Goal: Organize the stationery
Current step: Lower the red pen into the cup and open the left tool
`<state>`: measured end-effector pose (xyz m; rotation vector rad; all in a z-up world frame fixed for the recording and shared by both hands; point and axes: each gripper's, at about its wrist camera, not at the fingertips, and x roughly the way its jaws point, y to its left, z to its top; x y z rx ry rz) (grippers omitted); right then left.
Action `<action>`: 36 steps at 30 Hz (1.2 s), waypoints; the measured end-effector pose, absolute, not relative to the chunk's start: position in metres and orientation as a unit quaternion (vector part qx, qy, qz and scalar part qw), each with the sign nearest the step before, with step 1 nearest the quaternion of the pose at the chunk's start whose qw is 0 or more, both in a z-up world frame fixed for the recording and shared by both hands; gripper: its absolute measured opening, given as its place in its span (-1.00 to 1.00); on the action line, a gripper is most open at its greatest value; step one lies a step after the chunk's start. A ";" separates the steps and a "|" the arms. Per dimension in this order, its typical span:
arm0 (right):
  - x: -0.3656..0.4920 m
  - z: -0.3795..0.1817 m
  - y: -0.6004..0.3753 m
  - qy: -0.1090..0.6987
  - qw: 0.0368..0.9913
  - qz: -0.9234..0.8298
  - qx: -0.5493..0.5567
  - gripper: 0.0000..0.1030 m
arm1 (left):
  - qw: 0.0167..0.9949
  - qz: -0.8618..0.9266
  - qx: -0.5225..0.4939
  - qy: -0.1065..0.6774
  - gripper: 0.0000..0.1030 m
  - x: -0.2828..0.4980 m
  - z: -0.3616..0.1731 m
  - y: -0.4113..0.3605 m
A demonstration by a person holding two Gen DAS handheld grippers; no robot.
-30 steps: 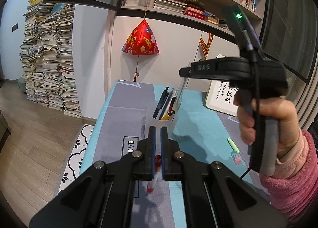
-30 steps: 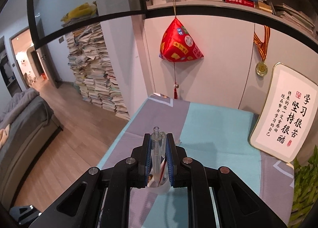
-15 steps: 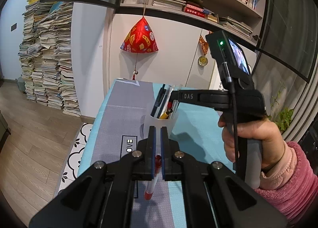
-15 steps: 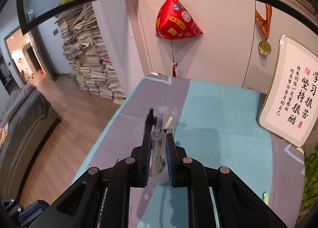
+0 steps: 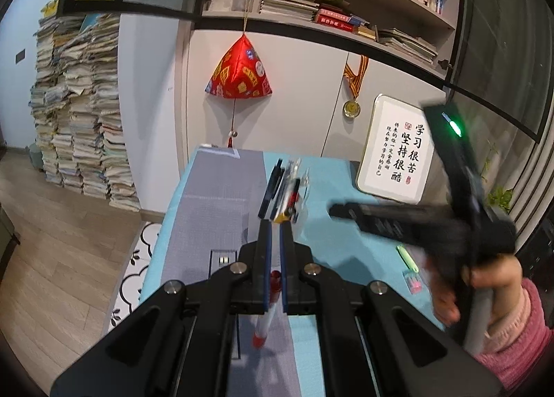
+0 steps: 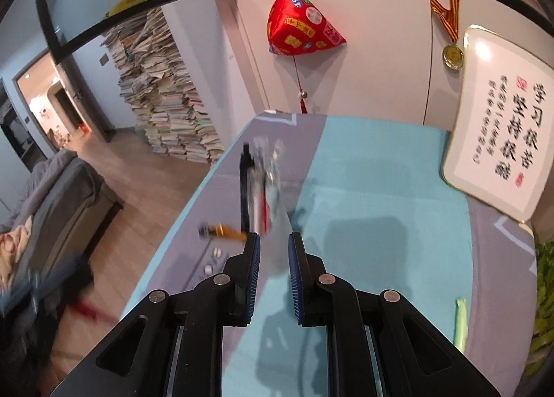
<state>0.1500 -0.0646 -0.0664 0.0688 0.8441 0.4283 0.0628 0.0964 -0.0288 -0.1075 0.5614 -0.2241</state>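
- While a red-capped pen point(image 5: 266, 314) is gripped by the clenched left tongs point(image 5: 273, 241), its long axis hangs steeply downward, cap end lowest, above the desk point(image 5: 214, 210);
- the pen cup point(image 5: 285, 196), translucent and crowded with pens, is seen straight ahead, just beyond the left tips;
- the right tongs point(image 6: 273, 251) are released and hold nothing.

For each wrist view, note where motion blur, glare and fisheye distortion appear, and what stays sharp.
Left wrist view: the right gripper and its hand smear with motion; the left gripper and its red-capped pen stay sharp; shelves bow. Right wrist view: the pen cup blurs, glare spots the framed calligraphy, the lower left smears.
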 end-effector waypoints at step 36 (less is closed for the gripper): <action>0.086 -0.132 -0.162 0.473 0.869 0.131 0.066 -0.70 | 0.865 -0.118 0.034 0.486 -0.47 0.147 -0.165 0.060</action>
